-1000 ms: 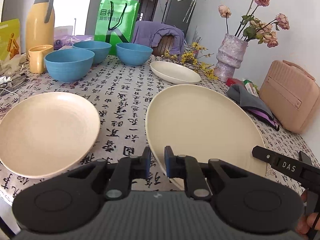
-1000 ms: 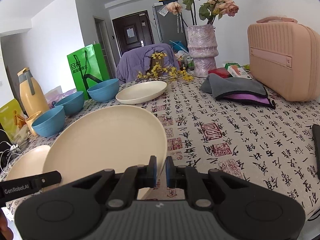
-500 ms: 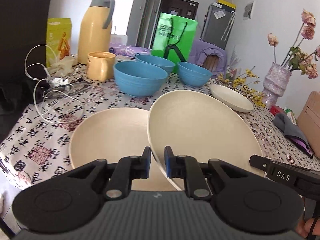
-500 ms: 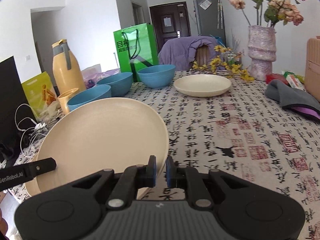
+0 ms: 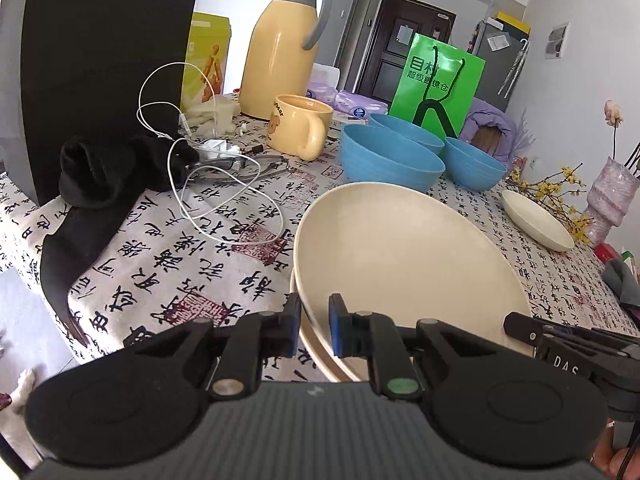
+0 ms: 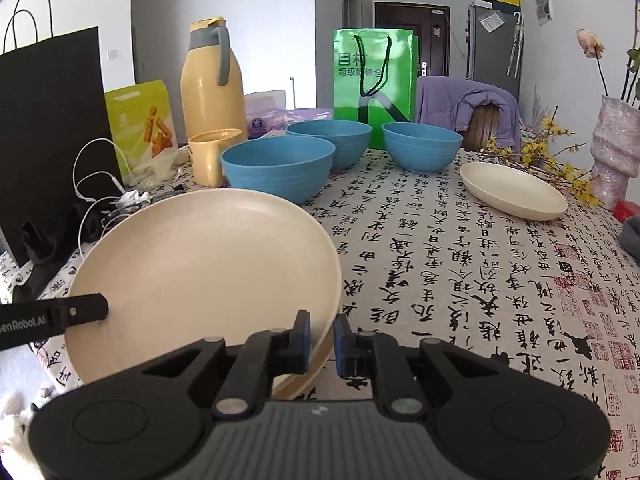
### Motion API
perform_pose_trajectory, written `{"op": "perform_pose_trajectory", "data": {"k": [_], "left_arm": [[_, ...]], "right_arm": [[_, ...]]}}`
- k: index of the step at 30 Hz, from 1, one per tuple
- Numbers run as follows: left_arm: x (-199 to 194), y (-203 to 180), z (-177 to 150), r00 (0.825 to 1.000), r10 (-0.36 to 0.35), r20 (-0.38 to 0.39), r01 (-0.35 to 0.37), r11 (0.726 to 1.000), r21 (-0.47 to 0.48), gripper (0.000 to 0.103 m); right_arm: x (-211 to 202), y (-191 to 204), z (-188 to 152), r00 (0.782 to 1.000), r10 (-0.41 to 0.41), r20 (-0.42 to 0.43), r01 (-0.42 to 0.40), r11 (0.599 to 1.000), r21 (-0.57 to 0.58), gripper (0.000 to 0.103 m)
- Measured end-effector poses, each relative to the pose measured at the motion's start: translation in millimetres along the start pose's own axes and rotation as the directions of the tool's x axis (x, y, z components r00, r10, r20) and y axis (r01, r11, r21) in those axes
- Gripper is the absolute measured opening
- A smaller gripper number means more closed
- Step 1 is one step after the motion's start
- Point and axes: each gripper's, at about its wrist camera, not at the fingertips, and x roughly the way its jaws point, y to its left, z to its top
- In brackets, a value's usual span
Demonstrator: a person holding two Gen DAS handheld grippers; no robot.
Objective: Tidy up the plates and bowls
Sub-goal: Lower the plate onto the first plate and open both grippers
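Observation:
Both grippers hold one large cream plate point(image 5: 404, 256) by its near rim, one on each side. My left gripper point(image 5: 315, 329) is shut on its left rim, my right gripper point(image 6: 322, 340) on its right rim point(image 6: 208, 264). The held plate sits right over a second cream plate point(image 5: 320, 354), whose edge shows beneath it point(image 6: 308, 380). A third cream plate point(image 6: 512, 190) lies far right. Three blue bowls point(image 6: 280, 168) point(image 6: 330, 138) point(image 6: 422, 150) stand apart at the back.
A yellow thermos point(image 5: 284, 48), yellow mug point(image 5: 298, 126), green bag point(image 6: 374, 76), black bag point(image 6: 52, 120), white cable point(image 5: 216, 200) and black cloth point(image 5: 100, 176) crowd the left and back. A vase point(image 6: 614, 148) with yellow flowers stands far right. The table edge is near left.
Both grippers carried the held plate left, from beside the second plate to directly over it, and lowered it. The views swung left towards the black bag and cable.

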Motion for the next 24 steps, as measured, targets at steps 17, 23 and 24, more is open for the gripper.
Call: {"op": "perform_pose_trajectory", "data": {"k": [17,23,24], "left_arm": [[-22,-2,-4,0.997,0.048,0.065,-0.052,0.996,0.068,0.032],[-62,-33,-18,0.983,0.032,0.182,-0.072,0.973,0.218,0.045],[-68,-40,-22,0.981,0.011,0.192,-0.058,0.968,0.243,0.047]], "right_arm": [[-26,-2,0,0.997,0.011,0.071,-0.008,0.999,-0.034,0.018],[-50,-15,-5,0.992,0.055,0.114,-0.053,0.998,-0.019,0.026],[-54,-18,-7,0.991,0.058,0.122,-0.057,0.998,-0.018,0.030]]}}
